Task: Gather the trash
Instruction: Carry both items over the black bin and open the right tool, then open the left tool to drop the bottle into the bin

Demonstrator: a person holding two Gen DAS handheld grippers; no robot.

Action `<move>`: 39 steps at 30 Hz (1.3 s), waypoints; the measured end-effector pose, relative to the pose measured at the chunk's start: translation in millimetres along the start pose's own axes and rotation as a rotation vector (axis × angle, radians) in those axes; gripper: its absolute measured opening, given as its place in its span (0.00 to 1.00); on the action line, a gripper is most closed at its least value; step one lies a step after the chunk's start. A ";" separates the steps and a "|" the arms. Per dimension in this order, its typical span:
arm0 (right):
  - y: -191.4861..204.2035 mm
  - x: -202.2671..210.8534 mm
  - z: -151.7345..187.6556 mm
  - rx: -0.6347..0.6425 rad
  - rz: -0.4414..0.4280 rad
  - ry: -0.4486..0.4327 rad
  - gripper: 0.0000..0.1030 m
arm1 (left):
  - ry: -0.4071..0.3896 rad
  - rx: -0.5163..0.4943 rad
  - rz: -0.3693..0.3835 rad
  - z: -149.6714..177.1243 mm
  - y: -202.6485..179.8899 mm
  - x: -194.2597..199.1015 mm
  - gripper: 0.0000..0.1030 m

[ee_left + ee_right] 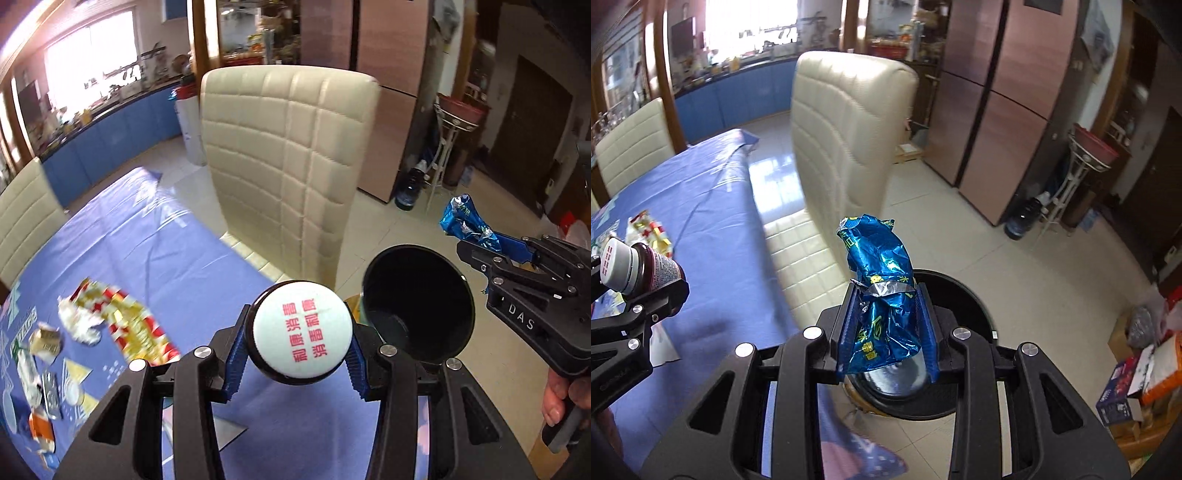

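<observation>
Both fisheyes sit just behind their tongs, tilted steeply down, close-range. Left wrist view faces the quilted cream leather chair back (288,155) at 12 o'clock, round black bin (419,302) at 3. Right wrist view stands over that bin. Shared: chair, bin, blue-clothed table (701,206), copper fridge (1008,85).

A blue-clothed surface (155,258) is carrying a red-and-gold wrapper (129,325), crumpled white paper (79,325) and small packets (44,369), all lying left of the left claw (295,350).
</observation>
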State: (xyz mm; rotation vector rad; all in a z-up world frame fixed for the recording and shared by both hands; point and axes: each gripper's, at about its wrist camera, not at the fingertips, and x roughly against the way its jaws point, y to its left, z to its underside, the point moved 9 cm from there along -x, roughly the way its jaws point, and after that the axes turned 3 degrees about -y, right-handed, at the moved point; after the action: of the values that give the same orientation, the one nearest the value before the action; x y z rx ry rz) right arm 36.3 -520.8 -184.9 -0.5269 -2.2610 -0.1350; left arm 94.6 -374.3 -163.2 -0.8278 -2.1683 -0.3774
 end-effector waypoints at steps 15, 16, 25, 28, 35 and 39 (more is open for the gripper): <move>-78.5 0.9 -5.7 -0.121 0.132 -0.066 0.89 | -0.014 -0.109 0.082 -48.2 -82.4 -21.3 0.43; -83.7 2.1 -5.1 -0.129 0.138 -0.067 0.90 | -0.015 -0.116 0.093 -50.1 -88.3 -22.1 0.43; -120.2 12.5 4.9 -0.188 0.199 -0.070 0.92 | -0.065 -0.169 0.158 -76.4 -134.6 -23.6 0.37; -127.2 14.8 7.5 -0.198 0.213 -0.074 0.92 | -0.046 -0.183 0.167 -79.8 -141.3 -28.6 0.24; -133.5 13.7 13.1 -0.214 0.212 -0.065 0.92 | -0.033 -0.144 0.141 -77.7 -129.3 -32.4 0.24; -124.1 11.6 11.2 -0.198 0.199 -0.063 0.92 | -0.010 -0.101 0.132 -73.8 -117.1 -32.8 0.28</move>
State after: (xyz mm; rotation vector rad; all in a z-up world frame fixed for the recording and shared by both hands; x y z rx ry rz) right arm -29.6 -626.7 -175.3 -0.8680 -2.2536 -0.2457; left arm 73.9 -513.0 -139.4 -1.0249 -2.1046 -0.4187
